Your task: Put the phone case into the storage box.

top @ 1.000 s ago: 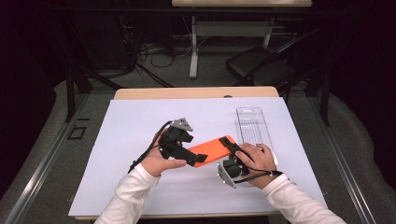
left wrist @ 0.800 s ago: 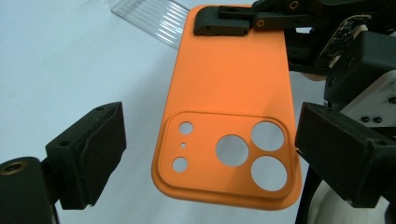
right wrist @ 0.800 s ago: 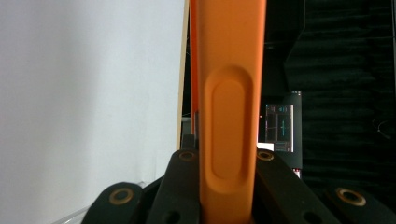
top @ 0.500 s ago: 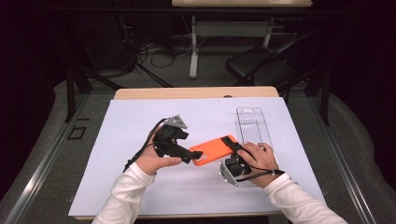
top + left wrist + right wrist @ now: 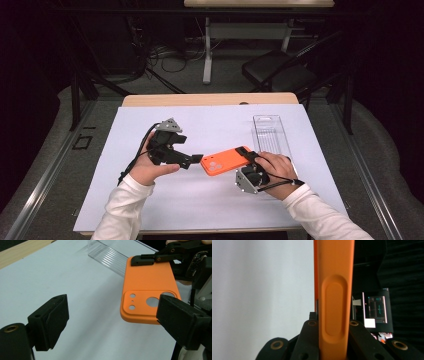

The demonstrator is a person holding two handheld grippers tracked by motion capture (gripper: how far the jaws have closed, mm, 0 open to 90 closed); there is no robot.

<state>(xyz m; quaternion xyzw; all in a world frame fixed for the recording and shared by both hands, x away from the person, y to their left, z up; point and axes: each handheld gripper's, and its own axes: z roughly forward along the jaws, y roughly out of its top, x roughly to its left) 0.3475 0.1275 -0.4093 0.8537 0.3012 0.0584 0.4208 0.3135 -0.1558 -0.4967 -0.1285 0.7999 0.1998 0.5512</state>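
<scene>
An orange phone case [image 5: 225,160] hangs just above the white sheet, its camera cut-outs toward the left. My right gripper [image 5: 248,159] is shut on the case's right end; in the right gripper view the case's edge [image 5: 334,290] stands upright between that gripper's [image 5: 333,326] jaws. My left gripper [image 5: 194,160] is open just left of the case's camera end. In the left gripper view its [image 5: 112,325] jaws stand wide apart with nothing between them, and the case [image 5: 150,280] lies ahead to the right with the right gripper [image 5: 160,258] clamped on its far end.
A clear plastic box [image 5: 272,137] lies on the white sheet [image 5: 200,210] behind the right hand, also seen as the clear box [image 5: 110,257]. The wooden table edge [image 5: 210,99] runs along the back. A dark chair [image 5: 280,75] and cables are on the floor beyond.
My left gripper has drawn back to the left, off the case's camera end. The right gripper has kept still with the case in it.
</scene>
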